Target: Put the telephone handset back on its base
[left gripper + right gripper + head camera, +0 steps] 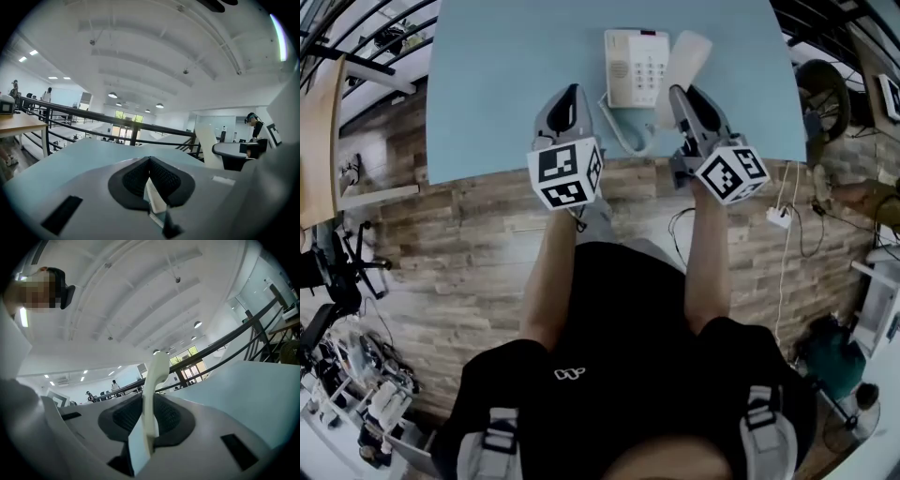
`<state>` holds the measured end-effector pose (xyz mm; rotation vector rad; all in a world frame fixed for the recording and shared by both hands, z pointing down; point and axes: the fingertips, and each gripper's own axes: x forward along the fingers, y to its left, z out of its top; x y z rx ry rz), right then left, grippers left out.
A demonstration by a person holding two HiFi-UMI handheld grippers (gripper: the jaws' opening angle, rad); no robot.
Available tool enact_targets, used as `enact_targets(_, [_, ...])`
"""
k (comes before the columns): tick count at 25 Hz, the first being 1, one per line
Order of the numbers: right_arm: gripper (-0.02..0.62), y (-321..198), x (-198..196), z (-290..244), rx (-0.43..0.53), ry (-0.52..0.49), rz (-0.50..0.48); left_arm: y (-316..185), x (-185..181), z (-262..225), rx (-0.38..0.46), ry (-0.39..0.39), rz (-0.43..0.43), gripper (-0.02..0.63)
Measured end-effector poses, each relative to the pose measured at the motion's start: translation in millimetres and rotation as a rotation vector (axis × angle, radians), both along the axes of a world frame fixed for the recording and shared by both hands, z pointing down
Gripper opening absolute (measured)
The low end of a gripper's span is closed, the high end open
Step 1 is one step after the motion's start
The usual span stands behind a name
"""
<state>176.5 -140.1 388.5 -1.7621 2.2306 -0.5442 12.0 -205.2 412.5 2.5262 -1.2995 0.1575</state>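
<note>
A white telephone base (636,66) with a keypad stands on the light blue table (487,103), near the middle of its far side. Its white handset (682,70) is lifted just to the right of the base, tilted, and my right gripper (680,94) is shut on its lower end. In the right gripper view the handset (157,376) stands up between the dark pads (171,416). A curly cord (625,131) hangs from the base toward the table's front edge. My left gripper (570,94) hovers left of the base, jaws together and holding nothing (150,161).
The table's front edge runs just under both grippers, with wooden floor below it. A black railing (93,117) lies beyond the table. A wooden desk (319,141) stands at the left, a black chair (825,89) at the right, and a power strip with cables (779,217) lies on the floor.
</note>
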Motion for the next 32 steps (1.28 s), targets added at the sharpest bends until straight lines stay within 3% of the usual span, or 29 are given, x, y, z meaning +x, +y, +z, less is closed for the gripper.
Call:
enact_targets(4, [0.072, -30, 2, 10, -0.015, -0.01, -0.009, -32, 16, 14, -0.03, -0.009, 0.035, 0.0])
enact_targets(11, [0.072, -57, 5, 53, -0.097, -0.05, -0.12, -56, 34, 52, -0.105, -0.038, 0.036, 0.0])
enact_targets(18, [0.071, -88, -18, 88, -0.162, -0.123, -0.258, -74, 19, 68, -0.147, -0.054, -0.035, 0.0])
enact_targets(27, [0.071, -121, -30, 139, -0.308, -0.253, -0.286, -92, 0, 82, -0.179, -0.063, -0.101, 0.0])
enact_targets(32, [0.072, -144, -41, 142, -0.305, -0.324, -0.334, -97, -6, 89, -0.198, -0.066, -0.111, 0.0])
